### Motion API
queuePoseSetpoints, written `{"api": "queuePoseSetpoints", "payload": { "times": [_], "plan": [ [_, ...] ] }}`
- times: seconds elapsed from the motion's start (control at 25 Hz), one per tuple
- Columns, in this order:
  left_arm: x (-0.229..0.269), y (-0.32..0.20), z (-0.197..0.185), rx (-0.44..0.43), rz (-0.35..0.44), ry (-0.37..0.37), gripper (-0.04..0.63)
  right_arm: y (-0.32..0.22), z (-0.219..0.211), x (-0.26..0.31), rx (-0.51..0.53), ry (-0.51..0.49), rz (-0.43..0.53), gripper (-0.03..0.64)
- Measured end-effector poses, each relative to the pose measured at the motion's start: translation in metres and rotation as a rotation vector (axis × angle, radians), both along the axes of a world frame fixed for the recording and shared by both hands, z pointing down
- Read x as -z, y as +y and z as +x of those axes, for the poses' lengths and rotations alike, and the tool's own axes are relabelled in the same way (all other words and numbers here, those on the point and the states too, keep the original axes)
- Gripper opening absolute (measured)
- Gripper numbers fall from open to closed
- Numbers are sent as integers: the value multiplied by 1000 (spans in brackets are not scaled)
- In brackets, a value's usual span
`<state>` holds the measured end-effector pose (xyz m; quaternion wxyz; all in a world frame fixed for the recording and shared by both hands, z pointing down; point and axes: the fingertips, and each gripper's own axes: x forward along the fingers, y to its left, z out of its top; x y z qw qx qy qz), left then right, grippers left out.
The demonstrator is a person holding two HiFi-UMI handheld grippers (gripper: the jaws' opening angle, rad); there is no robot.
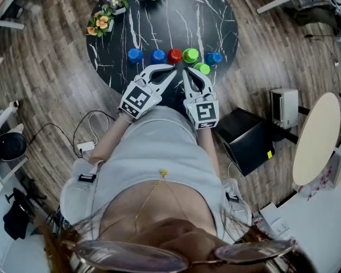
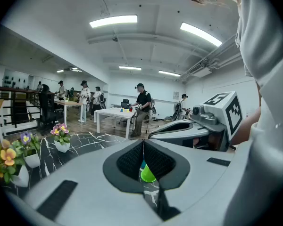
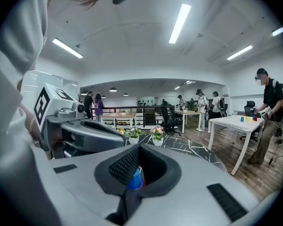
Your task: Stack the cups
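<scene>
Black, white-veined desk (image 1: 216,21) stands on a wood floor. Nearest the person, just short of the red cup (image 1: 174,56), the left claw (image 1: 171,68) and right claw (image 1: 186,71) hover side by side, each pressed together and pinching nothing. Level with the red cup the other cups (image 1: 158,56) form a row: two blue to its left, green and blue to its right, another green slightly nearer. They look like light, stiff, smooth plastic, apt to skid or tip, so pinching across a side wall seems best. Flower pots (image 1: 102,23) sit well beyond the red cup.
</scene>
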<state>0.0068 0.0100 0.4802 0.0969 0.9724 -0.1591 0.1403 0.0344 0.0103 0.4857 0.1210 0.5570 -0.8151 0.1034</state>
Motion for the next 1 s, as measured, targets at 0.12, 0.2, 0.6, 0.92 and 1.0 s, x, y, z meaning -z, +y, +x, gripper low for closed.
{"api": "queuePoseSetpoints", "payload": {
  "times": [0.12,0.2,0.6,0.92,1.0],
  "plan": [
    [-1,-2,-1,6,4,-2,31,-1,-1,-1,1,-7,1,17],
    [-2,-3,-1,14,18,-5,32,-2,-2,-2,2,-10,1,18],
    [-16,-14,-8,36,13,-35,35,-5,-6,-9,18,-10,-25,40],
    [-32,-24,-22,71,-28,-70,92,-7,-8,-12,16,-6,-41,64],
    [-38,-28,-26,85,-37,-84,100,-8,-7,-13,12,-2,-46,67]
  ]
}}
